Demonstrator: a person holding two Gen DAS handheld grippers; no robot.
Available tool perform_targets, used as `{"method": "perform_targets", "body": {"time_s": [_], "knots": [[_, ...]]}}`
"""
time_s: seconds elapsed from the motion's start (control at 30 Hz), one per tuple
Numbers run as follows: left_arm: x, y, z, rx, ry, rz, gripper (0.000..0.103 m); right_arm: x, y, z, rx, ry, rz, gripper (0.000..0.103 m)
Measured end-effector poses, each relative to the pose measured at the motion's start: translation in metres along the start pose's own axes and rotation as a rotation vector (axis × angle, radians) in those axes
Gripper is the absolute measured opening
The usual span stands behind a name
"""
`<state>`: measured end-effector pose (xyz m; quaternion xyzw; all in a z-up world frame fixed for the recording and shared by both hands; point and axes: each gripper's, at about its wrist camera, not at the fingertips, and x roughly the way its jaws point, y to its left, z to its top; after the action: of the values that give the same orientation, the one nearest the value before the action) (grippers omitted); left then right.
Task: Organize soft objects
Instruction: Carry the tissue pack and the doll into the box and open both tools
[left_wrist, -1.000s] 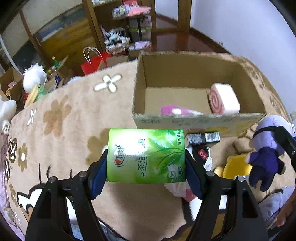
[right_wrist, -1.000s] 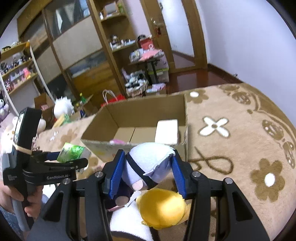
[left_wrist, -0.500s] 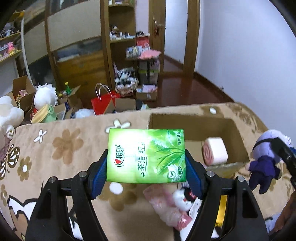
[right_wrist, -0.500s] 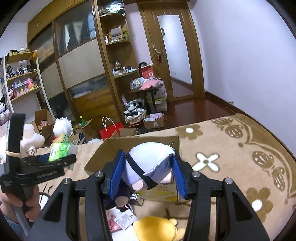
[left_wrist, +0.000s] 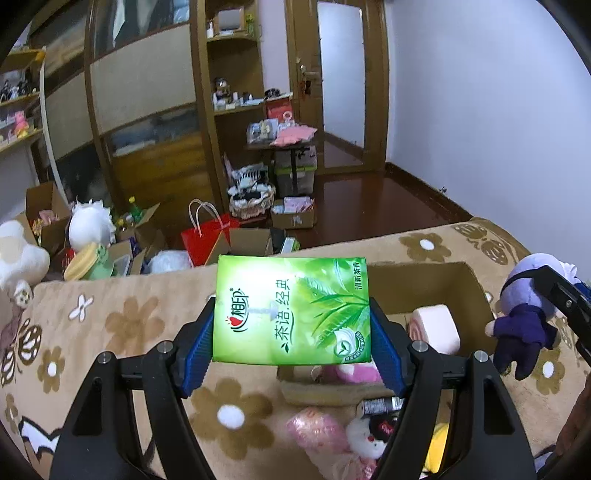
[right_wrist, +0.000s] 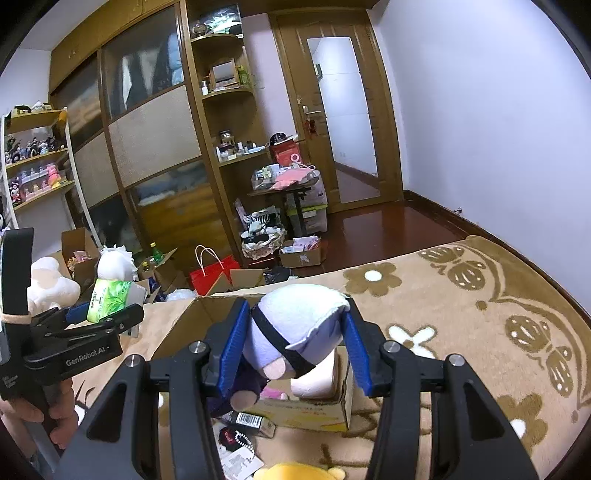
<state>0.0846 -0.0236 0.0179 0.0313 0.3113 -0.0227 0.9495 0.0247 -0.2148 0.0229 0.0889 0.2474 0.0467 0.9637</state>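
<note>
We are clamping a green tissue pack (left_wrist: 291, 310) in our left gripper (left_wrist: 291, 343), held above the carpet (left_wrist: 122, 332). Our right gripper (right_wrist: 295, 350) is gripping a purple plush doll (right_wrist: 295, 328) by its head, over the cardboard box (left_wrist: 465, 284) at 3 o'clock from the pack.

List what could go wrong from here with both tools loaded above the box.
1. The right tool pinches only the purple doll by its head; the hanging body could snag the cardboard box rim.
2. The left tool and its green tissue pack sit close to the doll, so both could collide over the box.
</note>
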Motion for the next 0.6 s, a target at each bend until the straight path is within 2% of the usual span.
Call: {"method": "perform_targets", "body": {"time_s": [0.3, 0.6], "knots": [[0.015, -0.008, 0.005, 0.017, -0.005, -0.026, 0.073, 0.007, -0.003, 0.004, -0.005, -0.005, -0.004, 0.053], [0.027, -0.017, 0.001, 0.045, 0.004, -0.018, 0.073, 0.023, -0.008, 0.012, 0.01, 0.01, -0.001, 0.053]]}}
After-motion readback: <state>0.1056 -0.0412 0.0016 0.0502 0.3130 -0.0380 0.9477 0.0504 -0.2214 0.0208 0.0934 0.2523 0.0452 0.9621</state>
